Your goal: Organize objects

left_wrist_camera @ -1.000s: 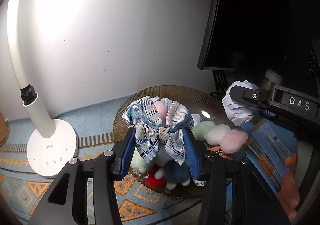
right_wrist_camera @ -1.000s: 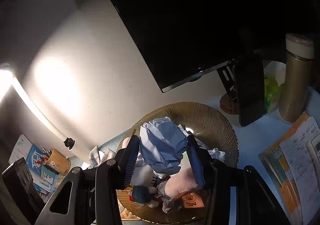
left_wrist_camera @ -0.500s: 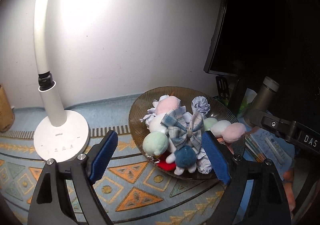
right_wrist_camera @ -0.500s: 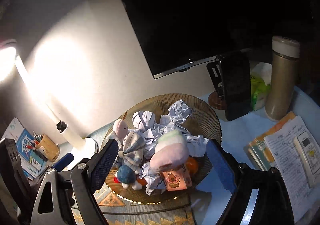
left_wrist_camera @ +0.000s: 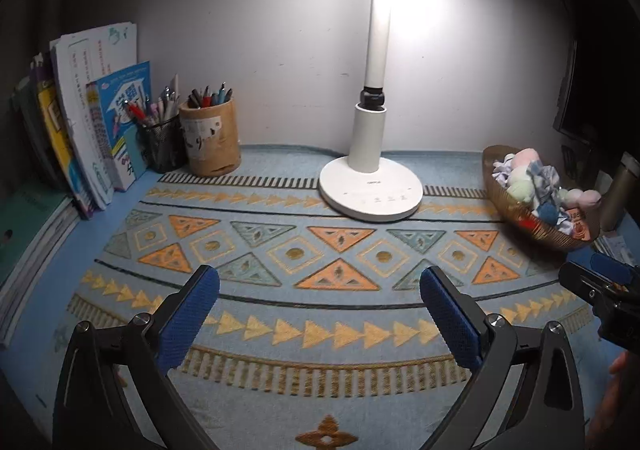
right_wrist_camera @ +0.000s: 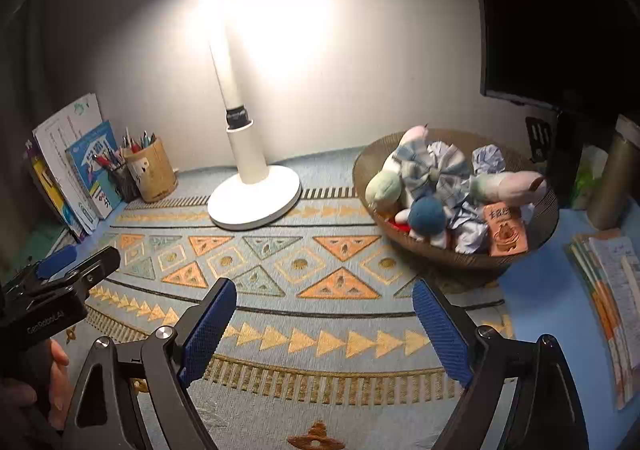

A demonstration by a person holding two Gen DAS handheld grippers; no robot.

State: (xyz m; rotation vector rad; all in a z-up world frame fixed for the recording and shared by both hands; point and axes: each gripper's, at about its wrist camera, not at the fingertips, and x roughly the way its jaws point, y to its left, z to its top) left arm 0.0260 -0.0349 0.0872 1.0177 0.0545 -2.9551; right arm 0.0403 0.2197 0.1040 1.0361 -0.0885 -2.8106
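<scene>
Bowl (right_wrist_camera: 460, 260), brown, ribbed, heaped with plush toys (right_wrist_camera: 428, 212) and crumpled paper (right_wrist_camera: 488, 158); both hand-held grippers wide open, empty.

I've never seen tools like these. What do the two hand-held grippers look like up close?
Both match: the left gripper and the right gripper each have two black metal arms with triangular cut-outs and silver screw heads, ending in blue ribbed pads. Seen from the right wrist camera, the left gripper's black body carries small white lettering, too blurred to read surely. No cables show. No sleeve is visible.

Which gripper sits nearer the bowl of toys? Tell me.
Right. The right gripper hangs open just in front of the bowl; the left gripper, open too, hangs farther off to its left.
</scene>
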